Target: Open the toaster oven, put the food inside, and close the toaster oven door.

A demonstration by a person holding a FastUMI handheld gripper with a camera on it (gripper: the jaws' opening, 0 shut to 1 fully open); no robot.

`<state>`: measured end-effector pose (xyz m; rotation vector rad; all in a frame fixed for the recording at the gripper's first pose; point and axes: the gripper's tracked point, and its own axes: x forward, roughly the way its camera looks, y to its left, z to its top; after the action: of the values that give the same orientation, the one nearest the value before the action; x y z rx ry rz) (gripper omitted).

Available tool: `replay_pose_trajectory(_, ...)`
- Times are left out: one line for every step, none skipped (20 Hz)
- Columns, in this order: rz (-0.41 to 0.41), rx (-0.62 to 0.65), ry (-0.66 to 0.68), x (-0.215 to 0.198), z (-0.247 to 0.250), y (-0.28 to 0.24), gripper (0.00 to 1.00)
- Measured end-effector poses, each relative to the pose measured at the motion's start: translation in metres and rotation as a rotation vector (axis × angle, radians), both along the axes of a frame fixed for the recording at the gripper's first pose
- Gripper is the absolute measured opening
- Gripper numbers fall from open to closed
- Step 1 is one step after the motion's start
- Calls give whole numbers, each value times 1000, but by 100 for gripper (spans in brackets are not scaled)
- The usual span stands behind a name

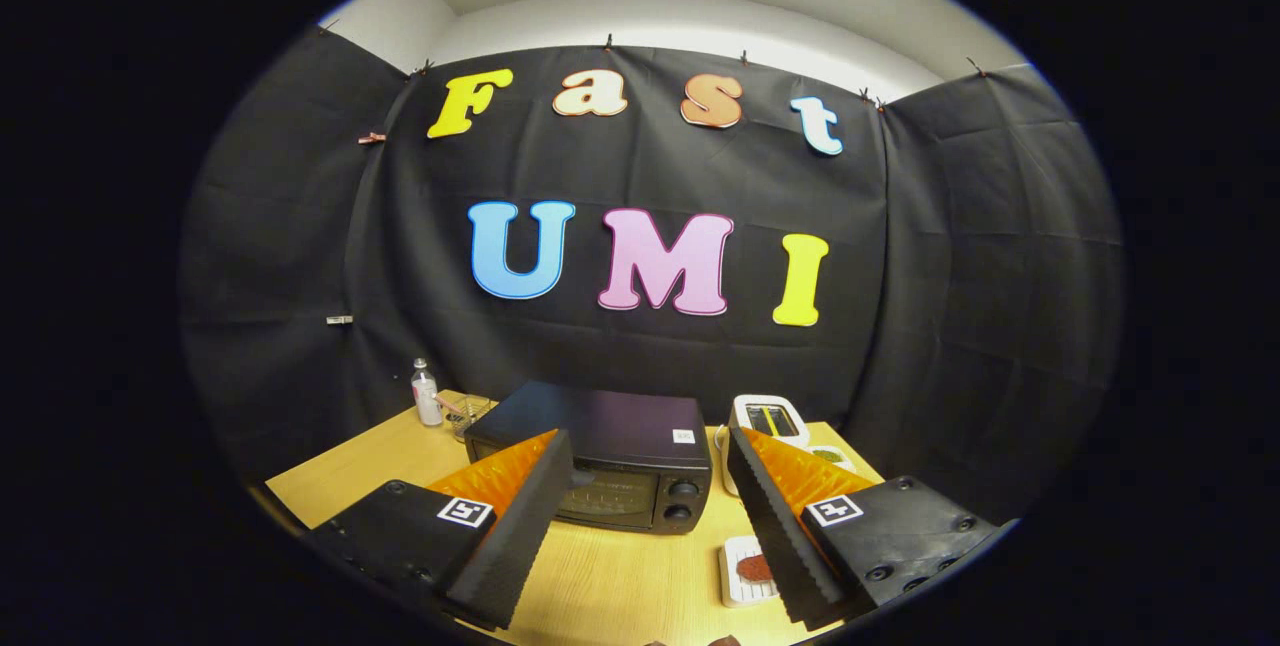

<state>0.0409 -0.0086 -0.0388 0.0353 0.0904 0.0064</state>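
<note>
A black toaster oven (610,461) stands on the wooden table (600,576) just beyond my fingers, its glass door shut and two knobs (683,501) on its right side. A small white plate (742,571) holding a reddish-brown piece of food (755,567) lies on the table to the right of the oven, partly hidden by my right finger (775,526). My gripper (650,456) is open, held above the table with nothing between its fingers; the left finger (520,526) overlaps the oven's left front.
A small bottle with a red label (426,394) and a clear glass container (467,413) stand at the back left of the table. A white device with a screen (768,420) sits behind the oven on the right, next to a small dish (828,454).
</note>
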Motion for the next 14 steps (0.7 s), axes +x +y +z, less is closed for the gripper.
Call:
replay_pose_trajectory(9, 0, 8, 3, -3, 2, 97)
replay_pose_trajectory(14, 2, 12, 5, -6, 2, 97)
replay_pose_trajectory(19, 9, 18, 10, -9, 4, 97)
replay_pose_trajectory(23, 20, 22, 13, -11, 6, 97)
replay_pose_trajectory(26, 30, 32, 18, -14, 8, 98)
replay_pose_trajectory(33, 42, 41, 22, -18, 13, 98)
replay_pose_trajectory(36, 53, 52, 27, -22, 18, 97)
replay_pose_trajectory(38, 63, 59, 32, -25, 23, 97)
replay_pose_trajectory(36, 68, 63, 37, -29, 26, 97)
replay_pose_trajectory(34, 71, 67, 43, -33, 30, 98)
replay_pose_trajectory(29, 72, 67, 49, -37, 35, 97)
replay_pose_trajectory(25, 74, 69, 57, -41, 42, 98)
replay_pose_trajectory(21, 77, 69, 64, -46, 49, 97)
replay_pose_trajectory(19, 83, 74, 72, -52, 56, 97)
